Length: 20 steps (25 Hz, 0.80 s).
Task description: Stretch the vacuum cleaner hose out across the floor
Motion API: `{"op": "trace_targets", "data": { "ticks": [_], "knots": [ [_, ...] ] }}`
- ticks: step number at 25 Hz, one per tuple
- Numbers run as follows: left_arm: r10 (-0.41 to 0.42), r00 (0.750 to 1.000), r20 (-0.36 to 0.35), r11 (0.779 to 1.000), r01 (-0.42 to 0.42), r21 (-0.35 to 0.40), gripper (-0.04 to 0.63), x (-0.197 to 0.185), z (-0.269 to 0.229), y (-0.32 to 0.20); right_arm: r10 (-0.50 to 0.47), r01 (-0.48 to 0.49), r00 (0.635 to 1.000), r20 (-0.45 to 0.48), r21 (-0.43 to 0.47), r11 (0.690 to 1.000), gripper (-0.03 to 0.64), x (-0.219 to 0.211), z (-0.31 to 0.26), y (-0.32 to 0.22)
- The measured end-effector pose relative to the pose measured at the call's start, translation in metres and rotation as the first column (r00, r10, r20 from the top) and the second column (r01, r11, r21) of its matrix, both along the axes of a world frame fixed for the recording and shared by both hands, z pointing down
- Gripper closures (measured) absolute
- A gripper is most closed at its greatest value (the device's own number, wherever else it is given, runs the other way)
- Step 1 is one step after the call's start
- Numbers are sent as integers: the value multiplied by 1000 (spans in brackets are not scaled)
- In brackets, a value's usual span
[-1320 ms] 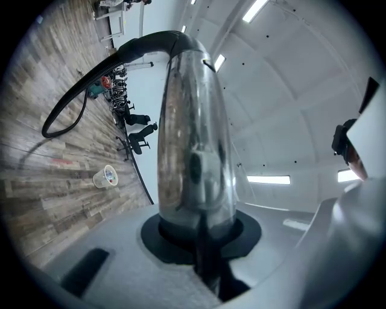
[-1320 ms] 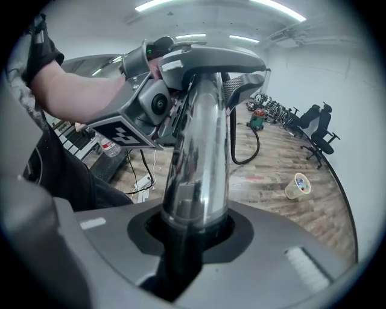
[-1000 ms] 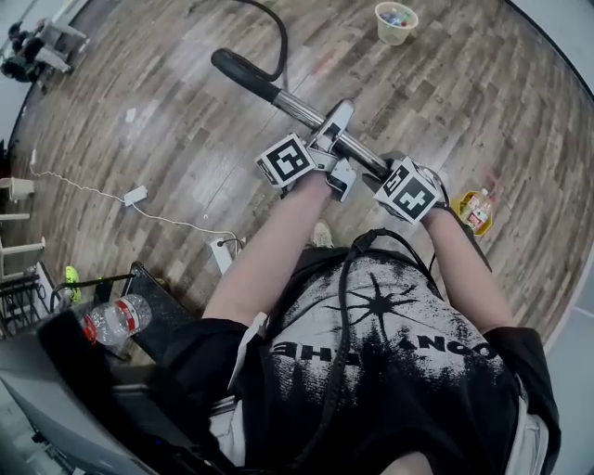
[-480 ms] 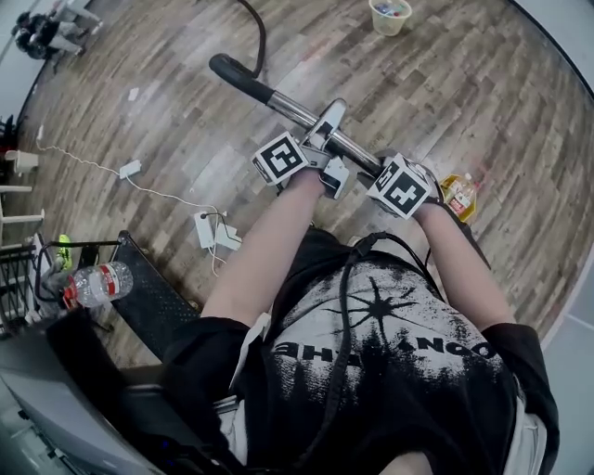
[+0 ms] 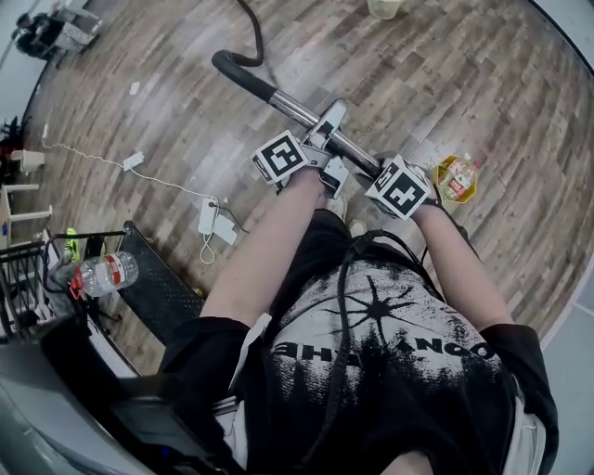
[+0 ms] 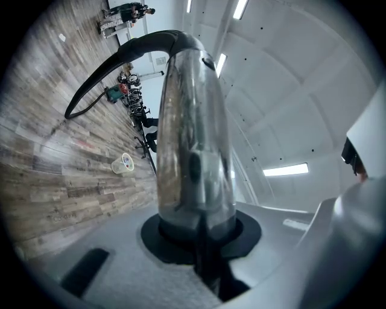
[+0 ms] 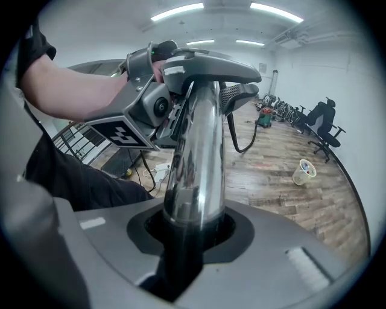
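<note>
In the head view both grippers hold the vacuum's chrome wand tube [image 5: 295, 106] out in front of the person. My left gripper [image 5: 325, 148] is shut on it further up, and my right gripper [image 5: 394, 181] is shut on its near end. The tube ends in a black curved handle [image 5: 232, 65], from which the black hose [image 5: 251, 14] runs off the top edge. In the left gripper view the tube [image 6: 193, 151] rises from my jaws [image 6: 196, 235], and the hose [image 6: 102, 69] arcs down to the floor. The right gripper view has the tube [image 7: 193, 157] clamped in my jaws [image 7: 187, 235].
On the wood floor lie a white power strip [image 5: 212, 218] with its cable and a yellow snack pack [image 5: 457, 178]. A plastic cup [image 5: 385, 7] sits at the top edge. A water bottle [image 5: 102, 272] rests on a black cart at the left. The vacuum body [image 7: 263, 117] and office chairs [image 7: 325, 124] stand far off.
The floor has slid under the person: cup and hose drifted toward the top edge, power strip and snack pack shifted too. Both grippers keep the same hold on the tube.
</note>
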<state>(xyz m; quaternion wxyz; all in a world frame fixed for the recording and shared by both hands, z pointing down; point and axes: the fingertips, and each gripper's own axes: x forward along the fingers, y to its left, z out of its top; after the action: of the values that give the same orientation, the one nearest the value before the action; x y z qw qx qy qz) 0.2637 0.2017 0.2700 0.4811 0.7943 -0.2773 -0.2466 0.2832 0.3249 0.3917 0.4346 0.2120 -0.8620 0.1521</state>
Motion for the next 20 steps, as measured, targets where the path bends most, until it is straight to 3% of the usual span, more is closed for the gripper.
{"op": "trace_targets", "data": {
  "ticks": [13, 20],
  "knots": [
    [75, 997, 22, 996, -73, -56, 538, 22, 25, 4, 69, -67, 997, 26, -57, 996, 509, 9, 19, 11],
    [132, 991, -13, 986, -132, -99, 540, 17, 37, 19, 107, -109, 992, -61, -35, 993, 509, 4, 25, 24]
  ]
}}
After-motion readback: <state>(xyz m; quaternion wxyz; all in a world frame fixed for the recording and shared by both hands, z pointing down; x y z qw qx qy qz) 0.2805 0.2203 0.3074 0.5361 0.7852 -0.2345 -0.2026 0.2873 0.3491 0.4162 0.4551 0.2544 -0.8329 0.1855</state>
